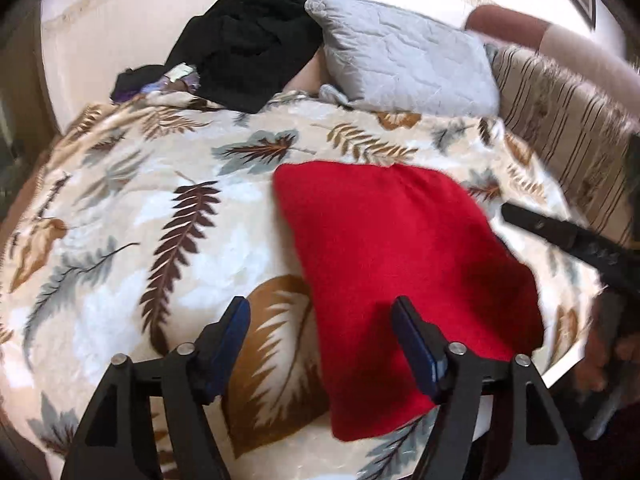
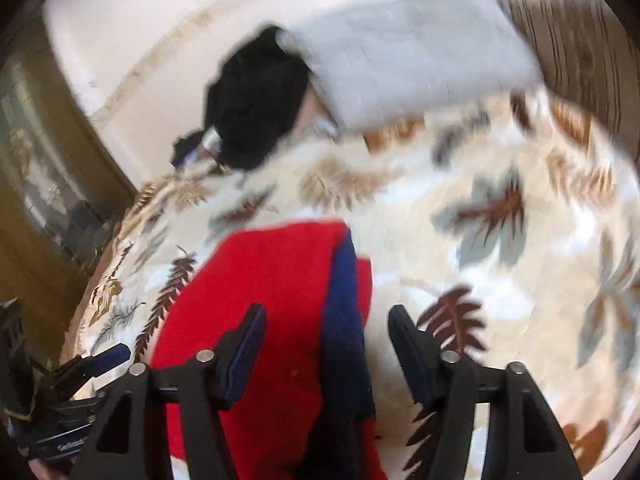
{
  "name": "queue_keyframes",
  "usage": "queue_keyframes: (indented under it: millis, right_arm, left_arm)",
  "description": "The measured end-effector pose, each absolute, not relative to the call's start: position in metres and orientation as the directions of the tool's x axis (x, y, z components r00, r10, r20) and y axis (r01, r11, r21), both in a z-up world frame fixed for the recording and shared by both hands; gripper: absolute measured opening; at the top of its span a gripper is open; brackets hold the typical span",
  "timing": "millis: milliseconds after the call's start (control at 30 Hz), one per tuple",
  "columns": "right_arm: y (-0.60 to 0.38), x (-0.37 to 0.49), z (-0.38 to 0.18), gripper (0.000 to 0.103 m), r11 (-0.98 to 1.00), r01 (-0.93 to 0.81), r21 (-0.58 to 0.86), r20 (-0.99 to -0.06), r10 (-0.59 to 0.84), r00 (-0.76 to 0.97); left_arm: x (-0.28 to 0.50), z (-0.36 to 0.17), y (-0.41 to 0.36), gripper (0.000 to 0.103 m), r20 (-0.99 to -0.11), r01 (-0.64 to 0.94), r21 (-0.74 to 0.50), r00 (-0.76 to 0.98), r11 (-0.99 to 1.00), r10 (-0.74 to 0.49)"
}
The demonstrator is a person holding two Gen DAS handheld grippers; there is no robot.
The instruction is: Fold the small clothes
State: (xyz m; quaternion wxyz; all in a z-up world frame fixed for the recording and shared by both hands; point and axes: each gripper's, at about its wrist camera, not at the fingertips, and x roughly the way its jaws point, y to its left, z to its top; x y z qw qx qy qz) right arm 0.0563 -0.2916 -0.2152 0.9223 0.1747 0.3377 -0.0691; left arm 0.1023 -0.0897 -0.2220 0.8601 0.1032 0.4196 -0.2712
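The red garment lies flat on the leaf-print blanket, already looking like a folded slab rather than a spread-out piece, with its long axis running away from the person toward the grey pillow. In the right wrist view a dark blue band runs along the garment's right-hand edge, parallel to that long axis; whether it is trim or a second layer cannot be told through the motion blur. The left gripper hovers over the garment's near left edge with its jaws wide and nothing between them, one finger above bare blanket and the other above red cloth. The right gripper also stands wide and empty, straddling the blue band, so the garment's right edge sits directly ahead between its fingers. Both are close, but the right one appears better lined up on an edge, which probably makes it the likelier hand for a next pinch, with a fold across the long axis toward the far end. Beyond the garment, a black pile of clothing rests against the pillow, and a striped cushion sits to the right.
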Motion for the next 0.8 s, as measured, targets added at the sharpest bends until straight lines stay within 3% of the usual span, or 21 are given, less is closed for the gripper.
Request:
queue_keyframes:
  millis: [33, 67, 133, 200, 367, 400, 500, 567, 667, 800]
  right_arm:
    - [-0.282, 0.060, -0.219, 0.040, 0.947, 0.223, 0.232, -0.671, -0.010, 0.742]
    - [-0.278, 0.064, -0.227, 0.038, 0.954, 0.206, 0.217, -0.707, 0.008, 0.708]
    - [-0.274, 0.077, -0.256, 0.038, 0.952, 0.223, 0.208, -0.786, 0.027, 0.618]
    - [-0.277, 0.075, -0.255, 0.038, 0.949, 0.236, 0.210, -0.776, 0.016, 0.630]
    - [-0.262, 0.057, -0.217, 0.040, 0.964, 0.234, 0.129, -0.743, -0.062, 0.666]
    - [-0.257, 0.057, -0.210, 0.040, 0.966, 0.225, 0.123, -0.741, -0.061, 0.669]
    - [-0.245, 0.040, -0.182, 0.058, 0.968, 0.239, 0.074, -0.720, -0.114, 0.684]
    - [-0.234, 0.023, -0.160, 0.059, 0.969, 0.245, 0.016, -0.688, -0.168, 0.706]
    - [-0.223, 0.003, -0.132, 0.061, 0.963, 0.266, -0.046, -0.648, -0.231, 0.726]
    - [-0.216, -0.022, -0.102, 0.065, 0.946, 0.314, -0.080, -0.599, -0.297, 0.743]
  left_arm:
    - [0.102, -0.227, -0.092, 0.078, -0.788, 0.549, -0.030, 0.501, 0.835, -0.357]
    - [0.102, -0.232, -0.092, 0.078, -0.795, 0.547, -0.034, 0.492, 0.836, -0.355]
    - [0.104, -0.233, -0.089, 0.079, -0.802, 0.535, -0.067, 0.474, 0.842, -0.364]
    - [0.099, -0.228, -0.085, 0.079, -0.805, 0.519, -0.073, 0.474, 0.851, -0.358]
    - [0.069, -0.196, -0.080, 0.079, -0.746, 0.474, 0.071, 0.609, 0.877, -0.269]
    - [0.064, -0.188, -0.080, 0.079, -0.731, 0.465, 0.101, 0.635, 0.880, -0.252]
    - [0.046, -0.158, -0.078, 0.082, -0.668, 0.425, 0.165, 0.712, 0.890, -0.215]
    - [0.031, -0.136, -0.073, 0.083, -0.610, 0.393, 0.198, 0.766, 0.898, -0.201]
    - [0.013, -0.108, -0.064, 0.095, -0.538, 0.350, 0.219, 0.822, 0.911, -0.187]
    - [-0.007, -0.077, -0.053, 0.095, -0.460, 0.295, 0.228, 0.872, 0.928, -0.164]
